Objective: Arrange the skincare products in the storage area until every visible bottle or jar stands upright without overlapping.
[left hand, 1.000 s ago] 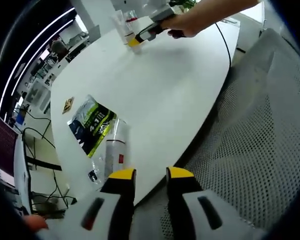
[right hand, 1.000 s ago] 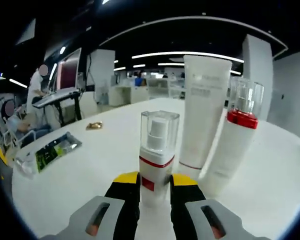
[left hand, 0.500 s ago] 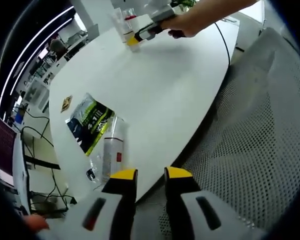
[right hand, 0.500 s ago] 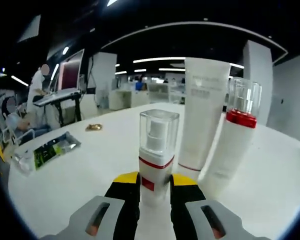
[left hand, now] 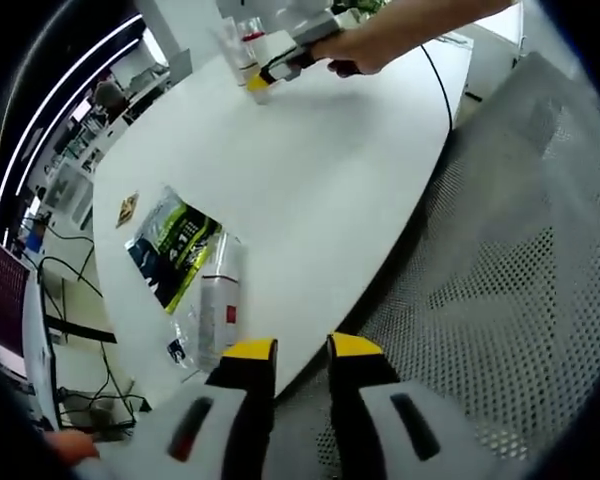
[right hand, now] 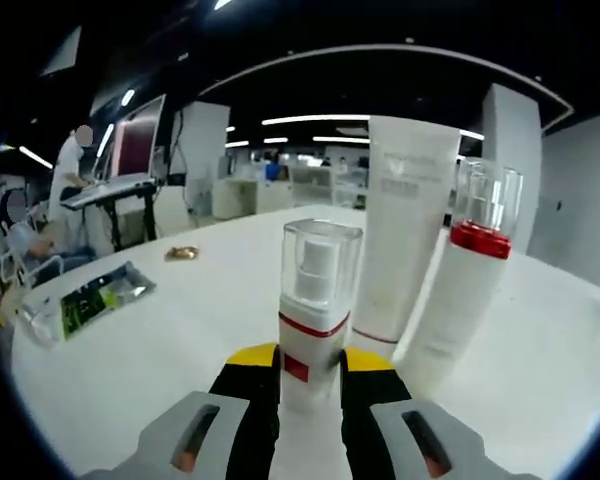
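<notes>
Here, from the grippers outward:

Right gripper (right hand: 310, 362): its yellow-tipped jaws are closed against the lower body of the small spray bottle (right hand: 316, 310), one on each side, and the bottle stands upright on the white table (right hand: 170, 330).

Right gripper seen from afar: in the left gripper view it lies at about 12 o'clock (left hand: 263, 76), held in a person's hand (left hand: 352, 45), its tip at the group of bottles.

Left gripper (left hand: 291, 349): jaws parted by a narrow gap with nothing between them, hanging past the table's near edge (left hand: 310, 190) over a grey mesh chair (left hand: 500, 260).

Small spray bottle: white with a red band and a clear cap, at the centre of the right gripper view.

White tube (right hand: 405, 235): upright, at about 1 o'clock behind the small spray bottle, just beside it.

Red-collared pump bottle (right hand: 465, 290): upright at 2 o'clock, just beside the tube; whether they touch is hard to tell.

Lying bottle (left hand: 213, 305): white with a small red mark, flat on its side at 10 o'clock from the left gripper's jaws, near the table edge.

Green packet (left hand: 170, 250): a clear sachet with green and dark print, flat, touching or overlapping the lying bottle; in the right gripper view at 9 o'clock (right hand: 90, 298).

Small gold item (right hand: 180, 253): on the table at 10 o'clock, too small to name.
</notes>
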{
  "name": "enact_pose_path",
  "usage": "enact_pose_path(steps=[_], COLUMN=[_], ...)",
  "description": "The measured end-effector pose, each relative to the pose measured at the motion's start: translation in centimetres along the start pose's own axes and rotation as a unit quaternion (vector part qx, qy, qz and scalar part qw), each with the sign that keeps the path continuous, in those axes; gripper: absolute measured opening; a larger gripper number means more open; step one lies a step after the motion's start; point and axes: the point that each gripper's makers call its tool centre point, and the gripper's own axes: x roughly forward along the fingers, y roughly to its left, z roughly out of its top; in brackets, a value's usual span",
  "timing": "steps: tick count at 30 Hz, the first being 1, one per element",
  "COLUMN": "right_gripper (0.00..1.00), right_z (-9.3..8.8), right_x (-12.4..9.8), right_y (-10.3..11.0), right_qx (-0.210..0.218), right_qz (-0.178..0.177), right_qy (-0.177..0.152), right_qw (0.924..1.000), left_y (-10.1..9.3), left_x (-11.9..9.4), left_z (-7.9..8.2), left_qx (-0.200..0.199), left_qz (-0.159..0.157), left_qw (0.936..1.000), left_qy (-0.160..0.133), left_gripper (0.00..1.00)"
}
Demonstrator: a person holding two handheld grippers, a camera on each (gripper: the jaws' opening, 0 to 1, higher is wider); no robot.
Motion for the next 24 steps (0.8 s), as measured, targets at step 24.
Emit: enact_pose_path(steps=[24], right_gripper=[0.17], right_z=[-0.2], right_x=[0.4], right_y=[-2.1], right_qx=[-0.013], right_qz=[0.007], right_qy=[0.014], right_qw=[0.9998], left_y=[-0.3], left_x=[0.1], left_z=[0.3], left_qx=[0.001], left_qz=[-0.009], left_qw=[0.9999], left_qy=[-0.004], left_gripper=[0.15])
